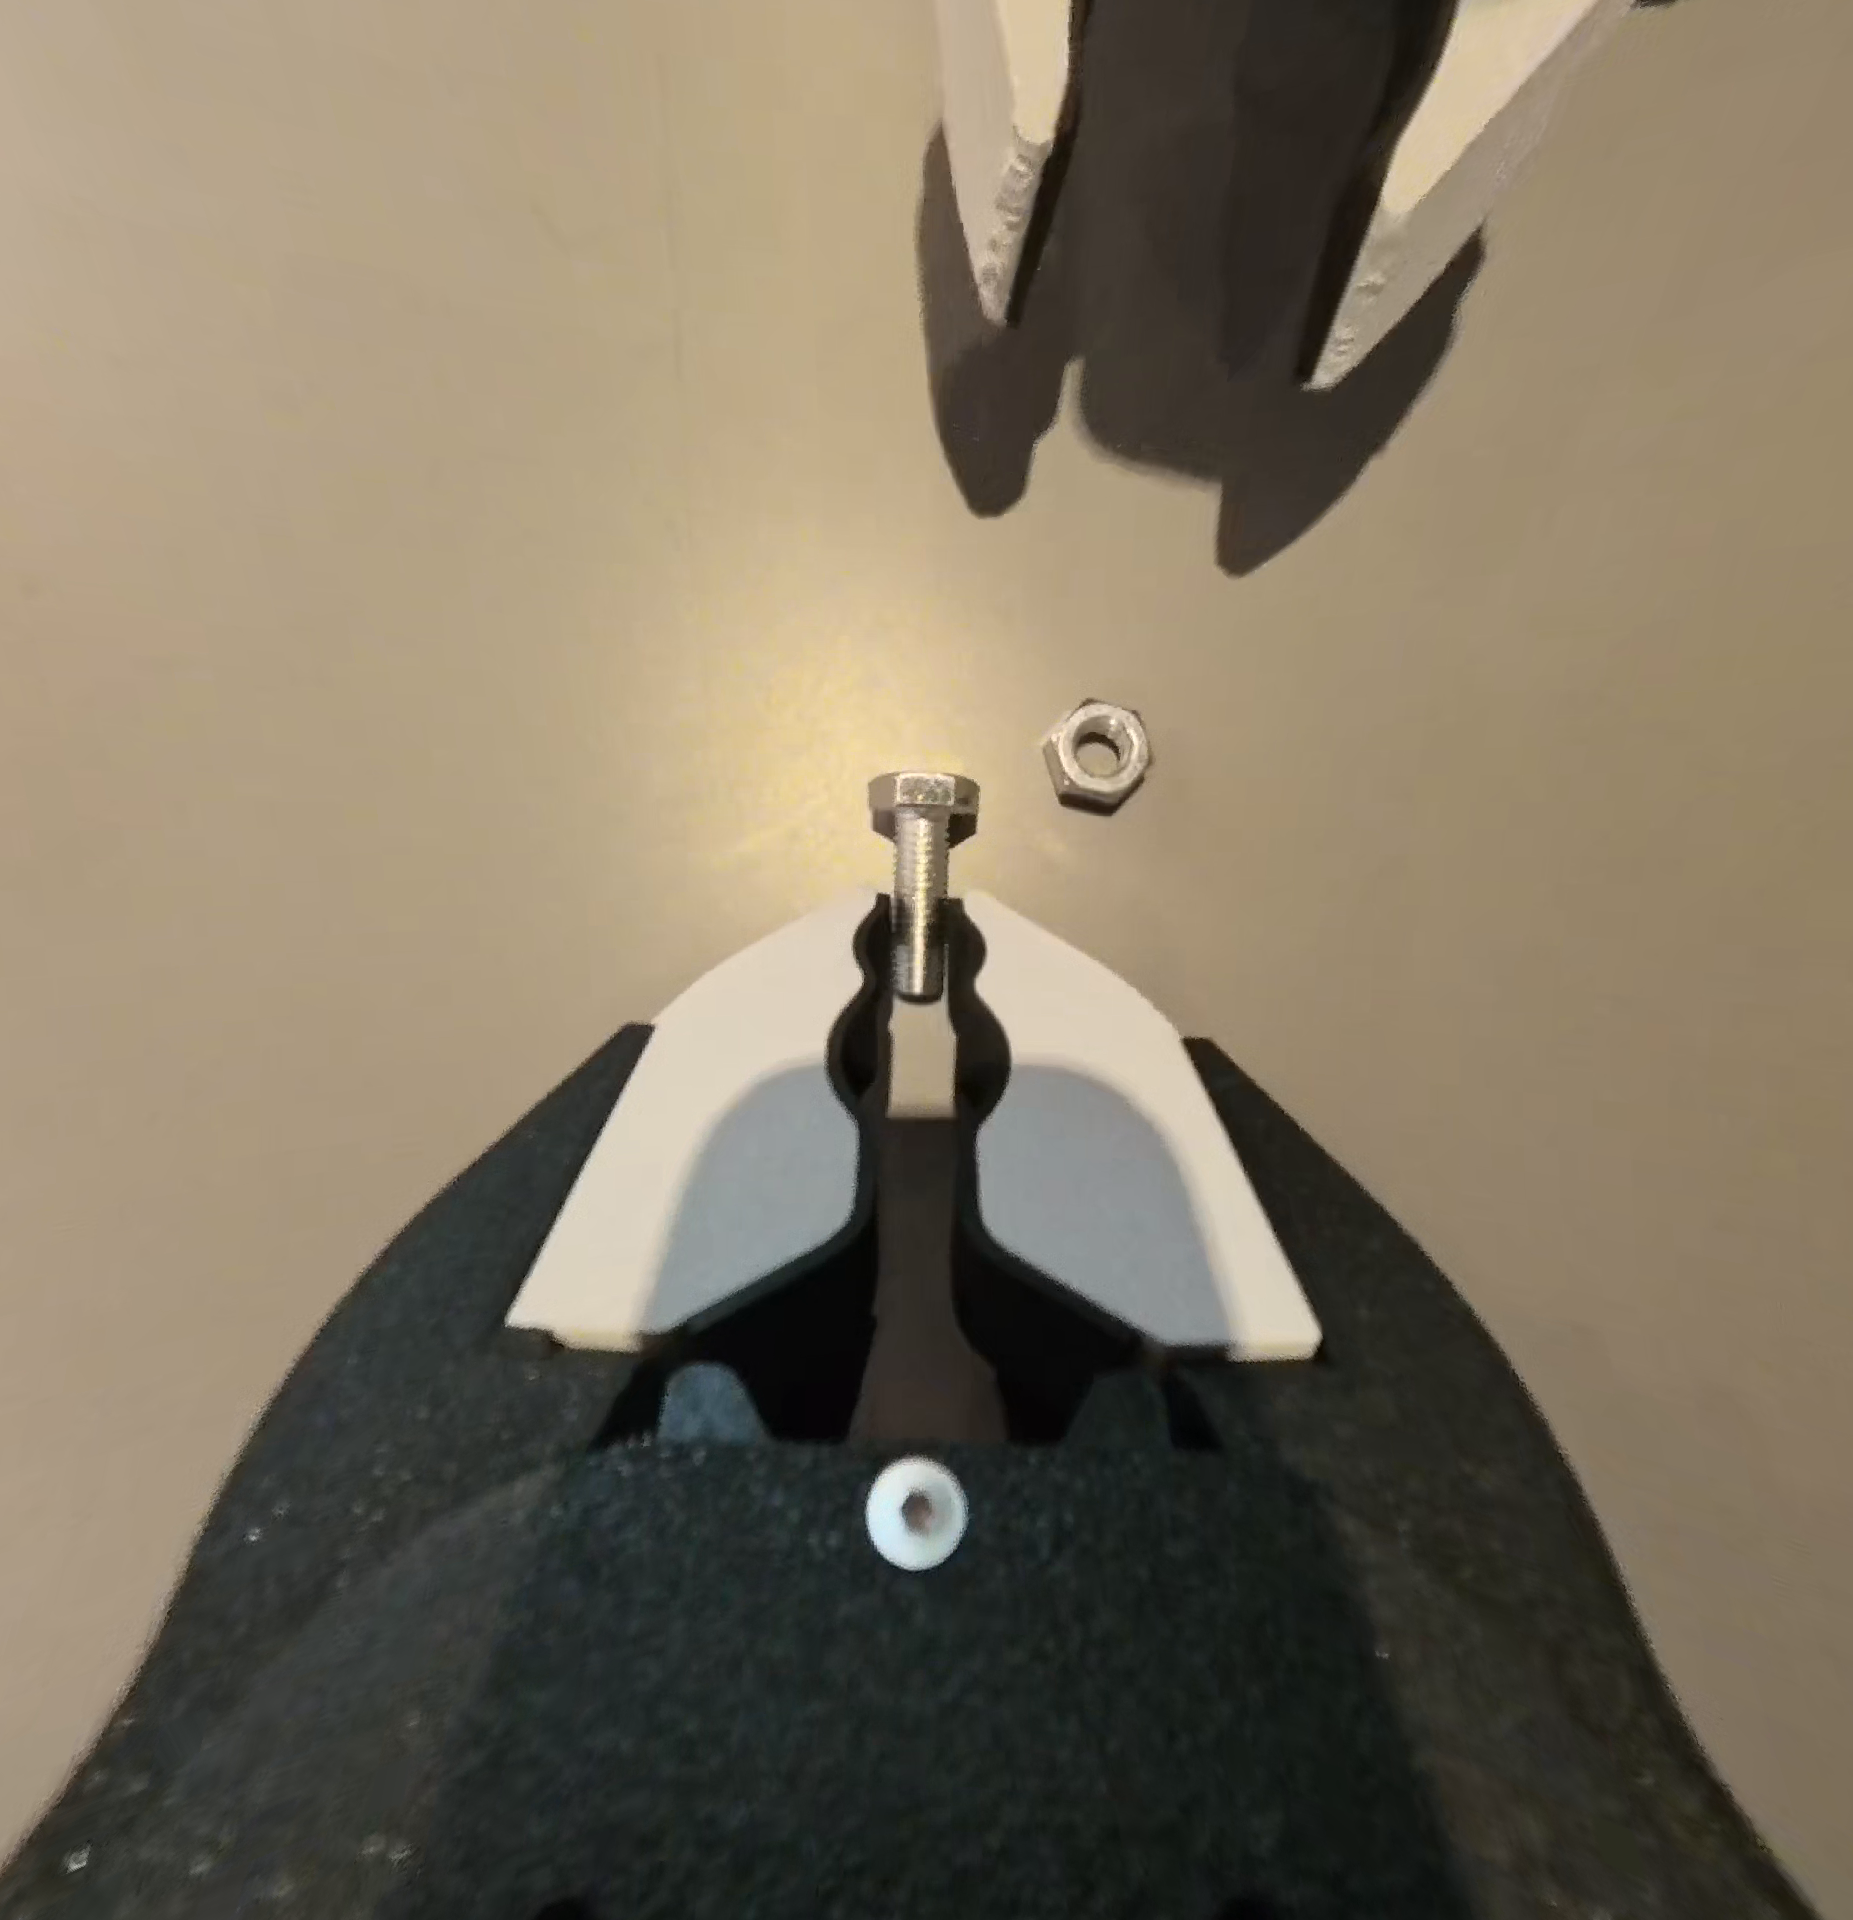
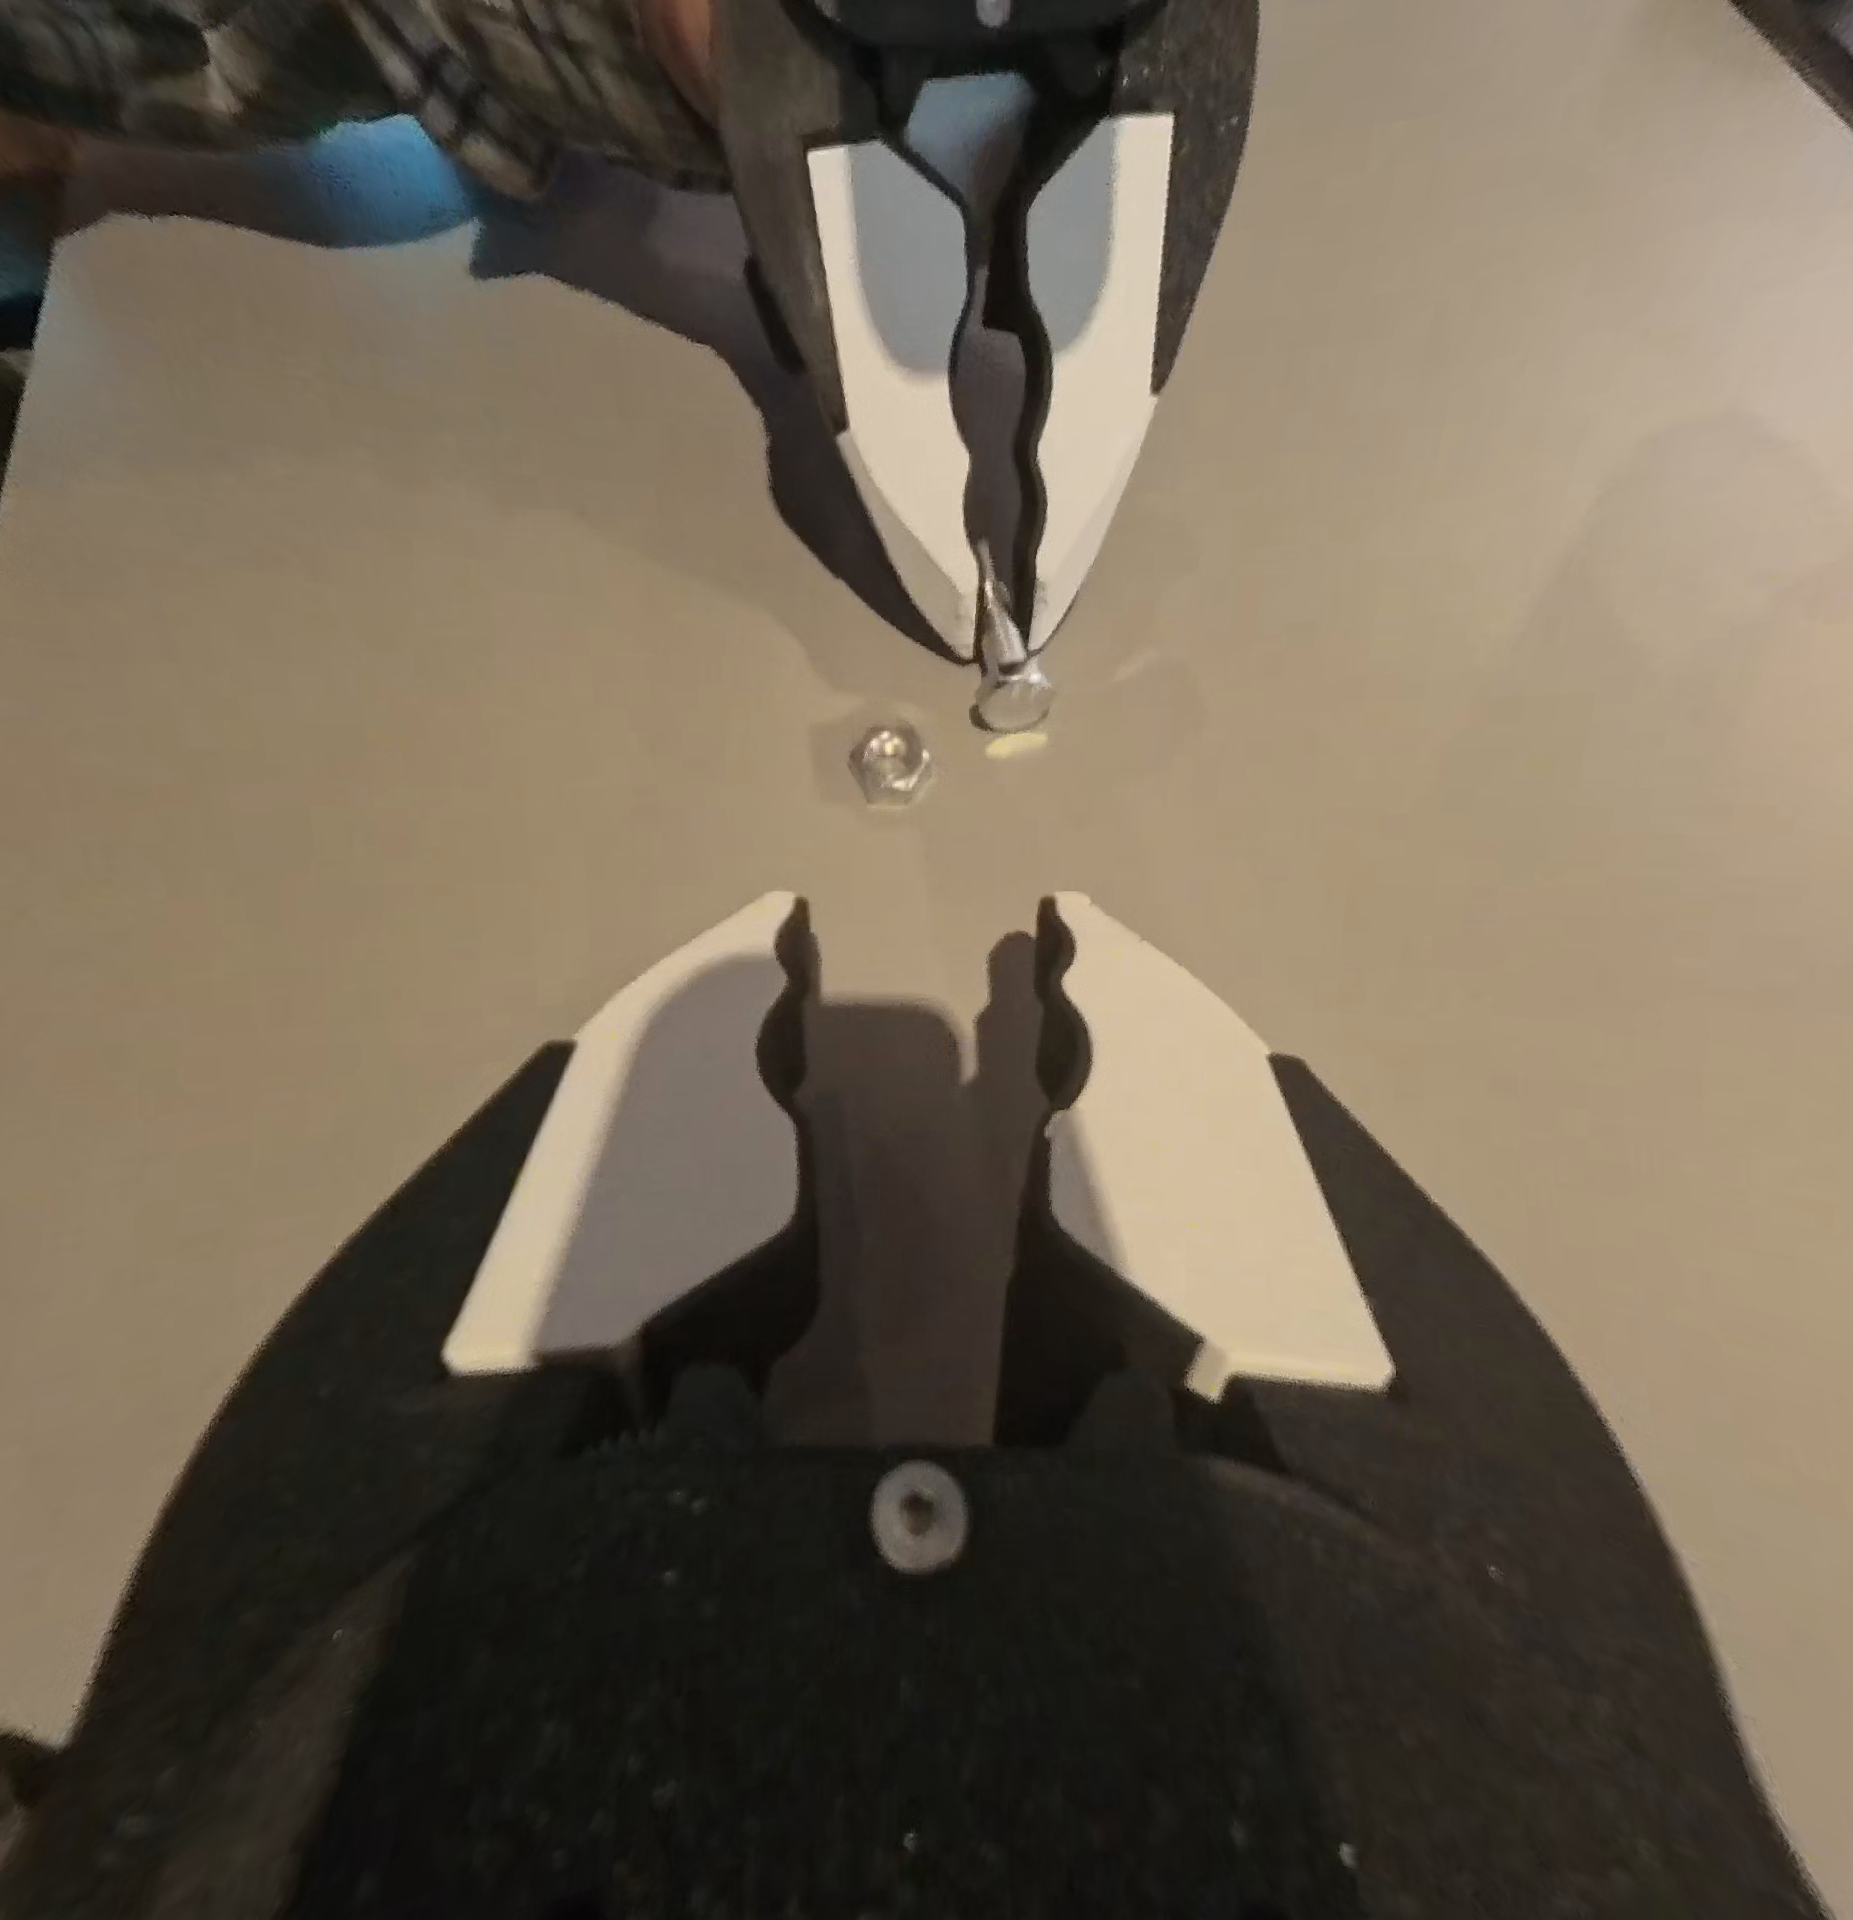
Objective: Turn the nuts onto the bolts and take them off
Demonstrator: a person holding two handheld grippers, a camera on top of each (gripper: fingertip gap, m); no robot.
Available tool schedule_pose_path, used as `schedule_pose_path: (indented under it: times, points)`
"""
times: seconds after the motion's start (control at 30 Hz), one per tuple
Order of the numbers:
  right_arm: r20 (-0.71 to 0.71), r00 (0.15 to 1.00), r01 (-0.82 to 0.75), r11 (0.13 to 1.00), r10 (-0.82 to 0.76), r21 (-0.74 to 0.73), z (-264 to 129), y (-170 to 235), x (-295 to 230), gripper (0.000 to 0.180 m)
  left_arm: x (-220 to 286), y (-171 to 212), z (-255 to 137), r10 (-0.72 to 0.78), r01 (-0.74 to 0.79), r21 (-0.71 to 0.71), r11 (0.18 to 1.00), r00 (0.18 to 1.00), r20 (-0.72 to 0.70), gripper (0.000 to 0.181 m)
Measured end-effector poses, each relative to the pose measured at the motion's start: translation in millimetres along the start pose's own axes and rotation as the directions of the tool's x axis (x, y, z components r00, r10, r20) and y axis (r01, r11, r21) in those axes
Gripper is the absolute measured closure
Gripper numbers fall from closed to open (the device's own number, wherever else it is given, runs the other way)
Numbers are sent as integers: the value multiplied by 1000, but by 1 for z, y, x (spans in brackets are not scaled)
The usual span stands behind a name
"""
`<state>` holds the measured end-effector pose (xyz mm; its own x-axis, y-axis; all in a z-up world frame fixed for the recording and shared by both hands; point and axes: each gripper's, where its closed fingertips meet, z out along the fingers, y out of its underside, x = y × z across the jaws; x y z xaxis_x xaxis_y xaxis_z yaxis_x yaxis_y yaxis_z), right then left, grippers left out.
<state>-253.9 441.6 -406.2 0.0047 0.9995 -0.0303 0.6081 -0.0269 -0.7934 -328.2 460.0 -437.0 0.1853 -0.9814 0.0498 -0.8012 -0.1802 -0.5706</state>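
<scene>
Bolt [image 1: 914,894] at frame centre in left wrist view, threaded end clamped between left gripper [image 1: 927,914] tips, head pointing away over beige table [image 1: 330,623]. Nut [image 1: 1094,750] lies loose on table, just right of bolt head. Right gripper [image 2: 924,914] spread wide, empty, lower centre of right wrist view, near nut.

Around the nut [image 2: 889,766] you had bare tabletop [image 2: 382,644] on its left and near sides, a clear lane from your spread right gripper [image 2: 922,914]. Just beside its far right, the bolt [image 2: 1010,681] clamped in your left gripper [image 2: 1000,613] blocked that side.
</scene>
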Motion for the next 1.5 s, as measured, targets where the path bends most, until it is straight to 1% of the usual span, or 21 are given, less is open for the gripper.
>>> schedule_pose_path:
  times: [0.07,0.13,0.23,0.3,0.4,0.5,0.6,0.7,0.8,0.93,1.0,1.07,1.13,1.17,1.2,1.23,1.3,1.37,1.5]
  points:
    - [-14,1000,19,999,-20,-26,3,-10,6,141,0,2,-3,-13,13,11,1000,1000,3,164]
    - [8,1000,25,999,-25,-40,7,-24,8,144,1,4,-9,-43,43,40,998,999,2,158]
    - [57,998,35,993,-29,-114,23,-35,12,146,1,3,-28,-99,95,159,983,995,20,149]
    - [79,996,56,981,-42,-185,37,-35,15,148,1,3,-45,-154,140,256,957,987,38,144]
    - [118,992,83,961,-53,-265,55,-32,14,151,4,6,-72,-223,186,410,893,974,45,136]
    - [136,990,87,936,-43,-341,64,-24,14,154,5,11,-94,-277,208,544,813,960,47,136]
    - [129,991,69,914,-19,-399,69,-17,16,160,1,14,-111,-326,237,633,737,945,25,135]
    - [122,992,31,928,16,-370,73,-18,14,160,-5,13,-124,-371,270,704,656,929,-11,136]
    - [93,994,-18,944,51,-328,74,-19,15,161,-10,13,-128,-406,304,744,595,912,-47,136]
    - [69,991,-100,969,118,-228,76,-23,19,161,-12,11,-131,-433,337,777,531,897,-92,136]
    - [65,985,-146,976,158,-162,73,-29,21,161,-14,8,-136,-447,349,801,487,887,-114,136]
    - [57,981,-180,982,183,-56,64,-45,24,161,-17,2,-143,-457,366,827,428,876,-151,136]
    - [48,976,-216,970,211,114,50,-68,29,161,-22,-8,-151,-457,389,847,363,866,-203,136]
    - [58,972,-234,946,227,225,42,-83,31,161,-26,-15,-156,-448,403,855,327,863,-235,136]
    - [83,968,-252,903,238,350,32,-100,31,161,-28,-23,-162,-431,415,863,289,861,-270,137]
    - [117,961,-275,838,249,472,21,-116,30,161,-31,-33,-170,-407,424,871,249,862,-303,138]
    - [185,949,-313,698,254,644,-1,-138,28,161,-34,-56,-183,-346,434,883,178,868,-357,138]
    - [224,944,-327,594,242,735,-15,-150,26,161,-33,-78,-190,-272,441,887,141,878,-393,139]
    - [236,952,-304,516,193,801,-27,-158,18,161,-24,-106,-184,-200,443,882,159,889,-411,140]
